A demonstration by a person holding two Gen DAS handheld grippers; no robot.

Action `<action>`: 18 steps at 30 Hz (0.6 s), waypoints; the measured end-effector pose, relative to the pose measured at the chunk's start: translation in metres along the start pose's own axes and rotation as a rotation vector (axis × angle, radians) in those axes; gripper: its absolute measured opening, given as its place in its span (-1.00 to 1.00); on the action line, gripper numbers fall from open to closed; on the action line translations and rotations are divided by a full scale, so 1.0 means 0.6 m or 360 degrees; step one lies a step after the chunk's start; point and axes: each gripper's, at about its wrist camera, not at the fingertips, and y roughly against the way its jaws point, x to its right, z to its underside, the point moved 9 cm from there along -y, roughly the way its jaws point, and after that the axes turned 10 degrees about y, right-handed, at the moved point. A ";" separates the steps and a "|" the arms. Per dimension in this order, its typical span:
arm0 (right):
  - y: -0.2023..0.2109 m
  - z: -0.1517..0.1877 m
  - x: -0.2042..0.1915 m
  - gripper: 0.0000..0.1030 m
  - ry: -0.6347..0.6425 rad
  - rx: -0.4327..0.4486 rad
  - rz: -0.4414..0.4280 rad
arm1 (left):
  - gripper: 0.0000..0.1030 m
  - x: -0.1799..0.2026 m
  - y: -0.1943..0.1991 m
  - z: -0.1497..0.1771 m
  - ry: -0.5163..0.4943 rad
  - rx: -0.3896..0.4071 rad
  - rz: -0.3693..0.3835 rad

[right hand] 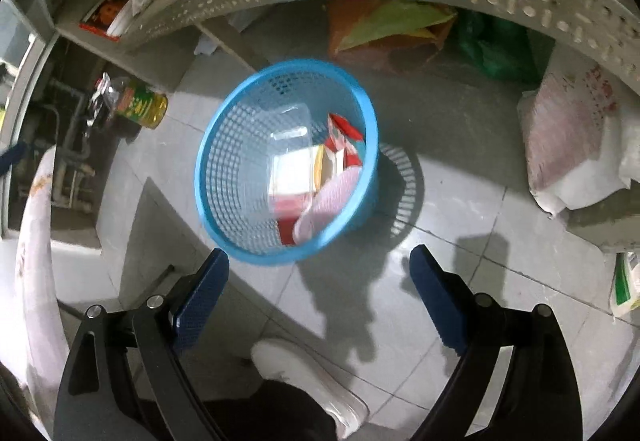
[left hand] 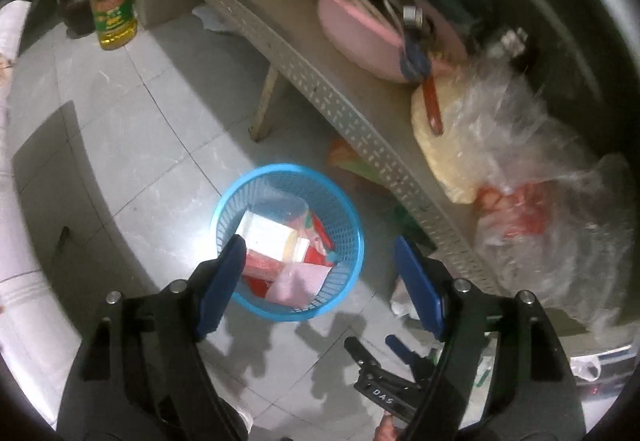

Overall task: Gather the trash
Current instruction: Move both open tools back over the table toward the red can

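A blue mesh basket (left hand: 288, 167) stands on the tiled floor beside the table. It holds a white and red carton (left hand: 268, 233), a pink sheet (left hand: 296, 283) and a clear plastic box (right hand: 288, 129). My left gripper (left hand: 318, 245) hangs above the basket, open, with nothing between its blue pads. My right gripper (right hand: 318, 253) is open too and empty, just short of the basket's near rim (right hand: 256, 261). It also shows low in the left wrist view, the right gripper (left hand: 370, 341) over the floor.
A grey table with a perforated edge (left hand: 320, 89) carries a pink basin (left hand: 352, 37), plates and crumpled clear plastic bags (left hand: 532, 169). An oil bottle (left hand: 114, 17) stands on the floor. Sacks (right hand: 568, 137) and bags (right hand: 392, 29) lie under the table. A person's white shoe (right hand: 304, 373) is near.
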 end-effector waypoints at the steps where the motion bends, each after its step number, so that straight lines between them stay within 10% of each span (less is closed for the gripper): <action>1: 0.004 0.008 -0.004 0.73 0.0025 -0.0006 0.0000 | 0.41 -0.003 0.017 -0.001 -0.0003 0.0020 0.0013; 13: 0.084 0.021 -0.074 0.73 0.0193 0.0101 -0.0079 | 0.46 -0.117 0.305 0.077 -0.0071 0.0348 0.0100; 18: 0.159 0.006 -0.153 0.73 0.0373 0.0225 -0.0173 | 0.59 -0.211 0.452 0.150 -0.0110 0.0641 -0.0052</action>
